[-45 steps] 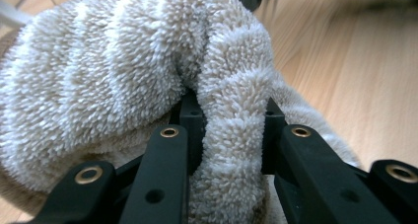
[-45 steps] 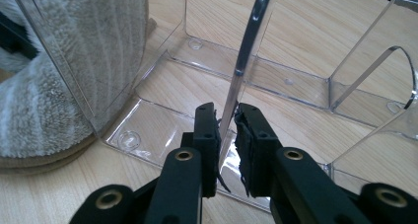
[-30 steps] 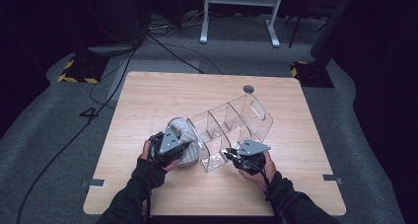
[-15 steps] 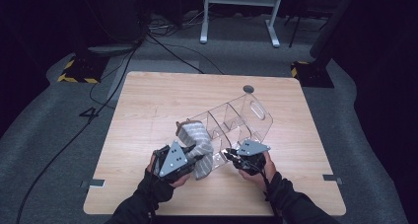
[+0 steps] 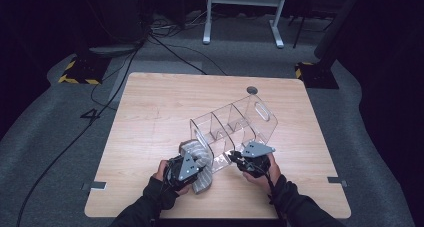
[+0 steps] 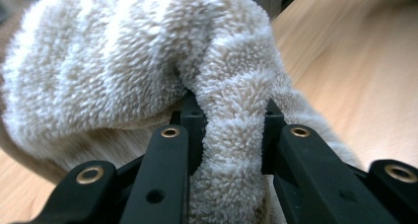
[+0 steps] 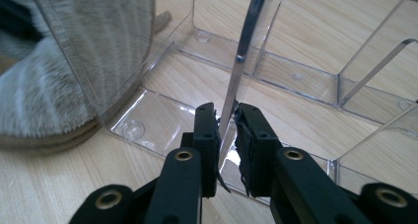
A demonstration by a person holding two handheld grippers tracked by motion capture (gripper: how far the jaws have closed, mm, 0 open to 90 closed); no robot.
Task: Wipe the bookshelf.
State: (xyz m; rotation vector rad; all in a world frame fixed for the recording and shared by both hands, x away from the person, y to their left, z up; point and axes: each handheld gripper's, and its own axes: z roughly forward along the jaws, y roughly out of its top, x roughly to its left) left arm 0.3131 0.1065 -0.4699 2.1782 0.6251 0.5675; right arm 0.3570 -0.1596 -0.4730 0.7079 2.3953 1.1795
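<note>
A clear acrylic organizer (image 5: 235, 124) with several compartments lies on the wooden table (image 5: 150, 112), its open end toward me. My right gripper (image 5: 239, 160) is shut on the organizer's near wall (image 7: 236, 81), whose thin edge is pinched between the jaws (image 7: 226, 130). A fluffy grey-and-cream striped slipper (image 5: 199, 159) lies just outside the organizer's left end. My left gripper (image 5: 186, 171) is shut on a fold of the slipper (image 6: 231, 135), which bulges above the jaws. In the right gripper view the slipper (image 7: 59, 71) shows through the clear wall at the left.
A round cable hole (image 5: 252, 90) sits near the table's far edge. Beyond the table are floor cables (image 5: 165, 42), a white stand (image 5: 240, 7) and yellow-black marked feet (image 5: 80, 72). Bare wood spreads over the table's left and far parts.
My left gripper has moved right and toward me with the slipper, from the table's left toward the organizer's near left end. The right gripper has stayed on the organizer wall.
</note>
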